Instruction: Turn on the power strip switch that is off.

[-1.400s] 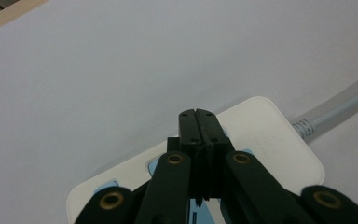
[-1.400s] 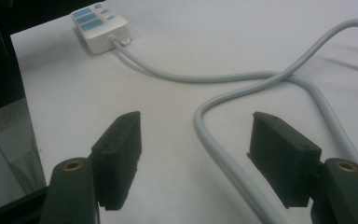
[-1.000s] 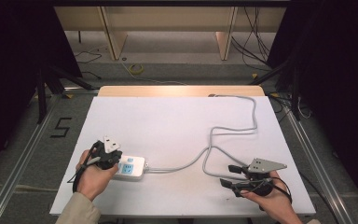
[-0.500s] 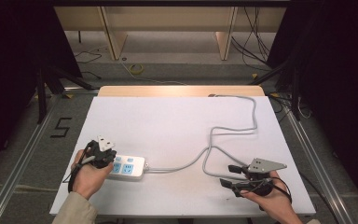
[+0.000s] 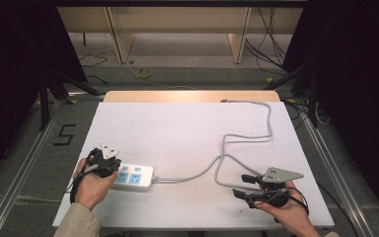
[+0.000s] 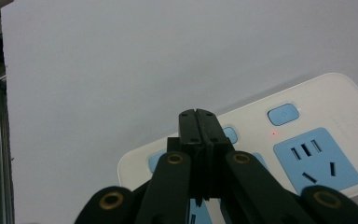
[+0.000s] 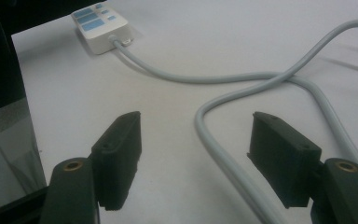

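Note:
A white power strip [image 5: 137, 177] with blue sockets lies at the table's front left, and its grey cable [image 5: 246, 134] loops off to the right and back. My left gripper [image 5: 109, 166] hangs over the strip's left end with its jaws pressed together and nothing between them. In the left gripper view the shut tips [image 6: 199, 116] sit just above the power strip [image 6: 317, 121], near a blue switch [image 6: 283, 114]. My right gripper [image 5: 242, 185] rests open at the front right. The cable [image 7: 242, 81] runs between its spread jaws without touching them, as the right gripper view [image 7: 196, 135] shows.
The white table top [image 5: 177, 128] ends in a wooden strip [image 5: 187, 96] at the back. Metal rails [image 5: 24, 168] run along both sides. Shelving legs and loose wires [image 5: 143, 73] sit on the floor beyond. The strip's cable leaves over the back right edge.
My left gripper has shifted slightly left and lower over the strip's end. The right gripper has kept still.

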The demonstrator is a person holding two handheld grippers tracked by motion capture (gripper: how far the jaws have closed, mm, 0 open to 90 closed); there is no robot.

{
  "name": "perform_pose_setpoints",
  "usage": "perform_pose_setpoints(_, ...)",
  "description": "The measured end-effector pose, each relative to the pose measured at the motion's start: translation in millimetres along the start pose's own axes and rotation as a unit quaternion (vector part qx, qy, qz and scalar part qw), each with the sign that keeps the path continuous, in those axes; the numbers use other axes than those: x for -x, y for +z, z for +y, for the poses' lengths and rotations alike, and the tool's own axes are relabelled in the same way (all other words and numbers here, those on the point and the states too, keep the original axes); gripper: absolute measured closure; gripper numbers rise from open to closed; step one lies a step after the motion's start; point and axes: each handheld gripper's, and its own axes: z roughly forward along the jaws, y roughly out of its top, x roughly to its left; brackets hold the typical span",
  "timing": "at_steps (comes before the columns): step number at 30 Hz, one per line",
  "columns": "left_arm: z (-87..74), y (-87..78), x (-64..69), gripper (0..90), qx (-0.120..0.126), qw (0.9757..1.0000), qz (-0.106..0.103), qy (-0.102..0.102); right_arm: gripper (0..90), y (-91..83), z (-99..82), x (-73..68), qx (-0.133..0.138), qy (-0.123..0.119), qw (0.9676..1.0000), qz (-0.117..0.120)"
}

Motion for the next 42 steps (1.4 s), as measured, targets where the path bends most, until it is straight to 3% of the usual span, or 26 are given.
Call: perform_pose_setpoints(42, -1.4, -4.4, -15.2, 89.7, -0.010, 0.9997, 0.009, -0.021, 34.9, 0.4, -0.2, -0.3, -0.002, -0.001, 1.0000, 0.001)
